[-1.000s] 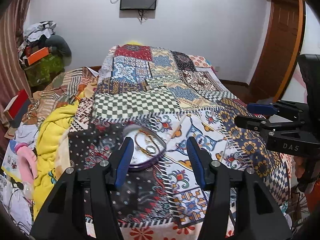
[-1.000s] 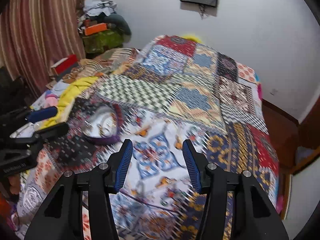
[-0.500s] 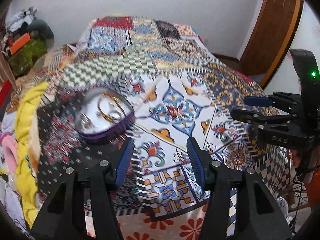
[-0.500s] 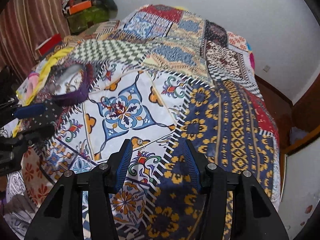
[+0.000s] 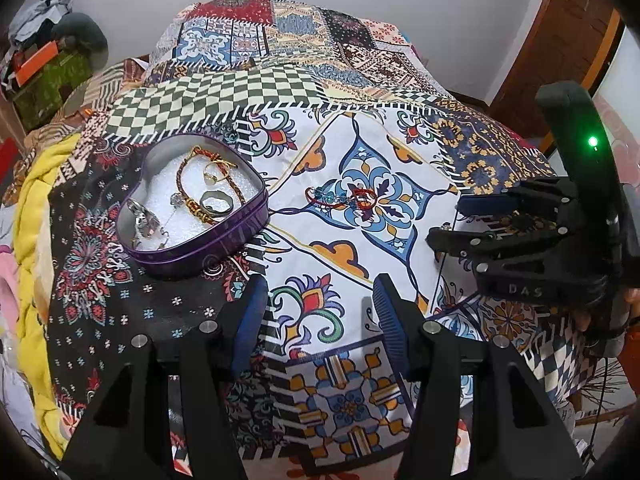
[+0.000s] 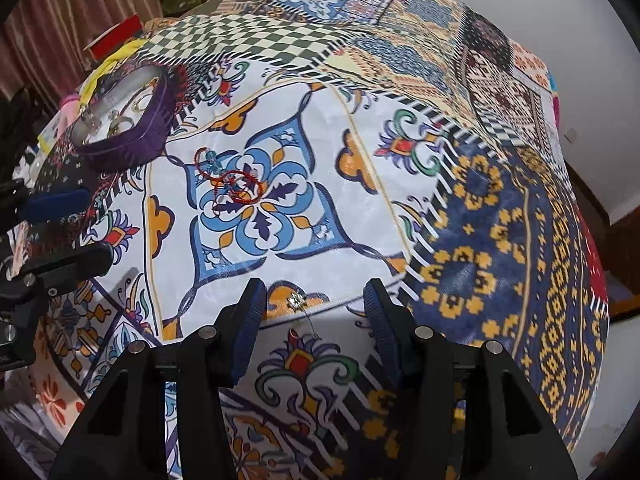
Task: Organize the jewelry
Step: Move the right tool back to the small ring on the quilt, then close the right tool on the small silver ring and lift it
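Jewelry is split between two spots on the bed (image 5: 224, 92): in the left wrist view, a heart-shaped purple tin (image 5: 192, 216) near the bed's left edge already holds a braided cord bracelet (image 5: 208, 184), a plain ring (image 5: 216, 202) and some silver pieces, while a red beaded bracelet (image 5: 344, 196) lies loose on the quilt, well apart from the tin toward the middle. The left tongs (image 5: 320, 308) hang released and empty above the quilt near the foot edge; the right tongs (image 5: 460, 220) reach in from the right side, also holding nothing. In the right wrist view, the right tongs (image 6: 314, 308) are spread wide with a small sparkling earring (image 6: 296, 301) on the quilt between the tips, not yet gripped. The step in hand looks like collecting this earring; next, the tongs probably must descend, pinch finely, then carry it to the tin (image 6: 124, 120).
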The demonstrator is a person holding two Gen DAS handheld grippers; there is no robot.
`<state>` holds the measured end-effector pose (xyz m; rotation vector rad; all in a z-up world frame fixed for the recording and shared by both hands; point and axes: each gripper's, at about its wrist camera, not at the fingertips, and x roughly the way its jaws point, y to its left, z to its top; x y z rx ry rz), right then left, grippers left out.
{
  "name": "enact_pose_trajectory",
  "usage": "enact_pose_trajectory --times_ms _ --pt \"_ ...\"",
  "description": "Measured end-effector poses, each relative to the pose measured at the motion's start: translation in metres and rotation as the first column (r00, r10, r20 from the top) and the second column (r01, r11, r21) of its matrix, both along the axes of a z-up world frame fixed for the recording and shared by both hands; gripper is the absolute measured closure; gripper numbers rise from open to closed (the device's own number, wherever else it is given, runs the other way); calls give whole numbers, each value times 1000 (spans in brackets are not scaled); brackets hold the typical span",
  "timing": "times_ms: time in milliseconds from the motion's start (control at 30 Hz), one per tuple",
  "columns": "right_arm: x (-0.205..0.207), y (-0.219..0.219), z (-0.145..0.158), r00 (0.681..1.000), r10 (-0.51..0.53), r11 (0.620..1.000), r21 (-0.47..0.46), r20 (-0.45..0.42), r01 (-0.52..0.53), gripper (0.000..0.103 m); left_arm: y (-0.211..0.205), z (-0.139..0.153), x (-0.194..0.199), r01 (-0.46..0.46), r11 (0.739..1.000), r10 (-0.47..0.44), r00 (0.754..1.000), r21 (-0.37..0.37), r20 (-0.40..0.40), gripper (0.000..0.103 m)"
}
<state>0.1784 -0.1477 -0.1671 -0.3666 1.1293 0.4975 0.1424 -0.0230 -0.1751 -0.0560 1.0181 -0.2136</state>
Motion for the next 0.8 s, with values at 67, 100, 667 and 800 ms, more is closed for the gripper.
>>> enact_pose_trajectory --times_ms 67,100,667,800 --pt "-2 1 -1 1000 13 1000 9 -6 -13 67 -1 -2 3 3 1000 -3 1000 2 -3 49" --pt "-3 2 -1 1000 20 1000 15 -8 -20 72 -1 -3 5 6 1000 -5 1000 4 -5 49" --pt "13 -39 42 992 -106 988 119 70 97 94 -27 -7 39 69 998 -69 997 -2 -19 49" --pt "19 -49 53 986 -131 983 143 103 115 93 -32 -14 55 61 998 -62 997 -20 -45 49"
